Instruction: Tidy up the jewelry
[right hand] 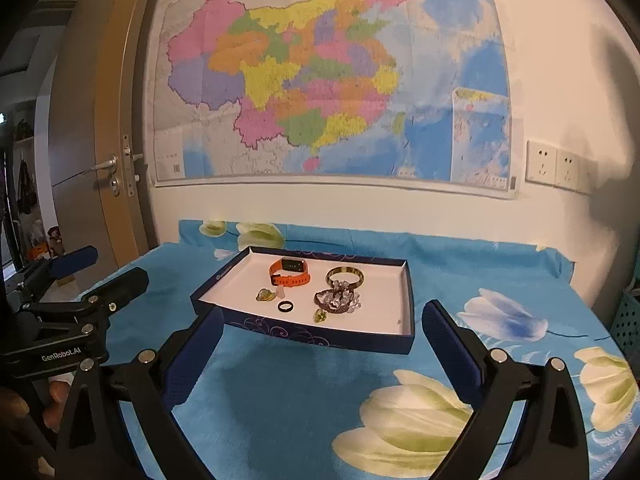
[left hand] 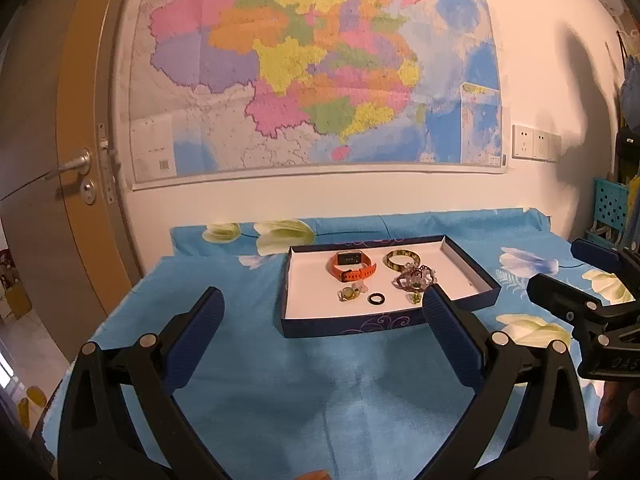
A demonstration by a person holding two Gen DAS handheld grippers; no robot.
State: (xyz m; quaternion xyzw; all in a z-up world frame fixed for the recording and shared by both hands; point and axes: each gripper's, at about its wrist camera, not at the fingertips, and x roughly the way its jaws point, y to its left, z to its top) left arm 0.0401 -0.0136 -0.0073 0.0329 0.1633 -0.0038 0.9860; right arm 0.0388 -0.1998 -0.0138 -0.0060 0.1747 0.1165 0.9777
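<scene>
A shallow dark-blue box (left hand: 352, 323) (right hand: 320, 338) with a white inside lies on the flowered blue cloth. In it are an orange watch (left hand: 352, 268) (right hand: 289, 273), a yellow-brown bangle (left hand: 402, 259) (right hand: 345, 276), a purple beaded bracelet (left hand: 414, 278) (right hand: 338, 302), a black ring (left hand: 375, 299) (right hand: 286, 306), a small yellow-green stone piece (left hand: 347, 293) (right hand: 265, 295) and a green pendant (right hand: 319, 315). My left gripper (left hand: 324, 312) stands open in front of the box, holding nothing. My right gripper (right hand: 323, 330) is open too, also short of the box and empty.
A blue cloth with white flowers (left hand: 280, 400) (right hand: 300, 400) covers the table. A big coloured map (left hand: 312, 68) hangs on the white wall behind. A brown door with a handle (left hand: 76, 164) is at the left, wall sockets (right hand: 556, 168) and a blue crate (left hand: 610, 204) at the right.
</scene>
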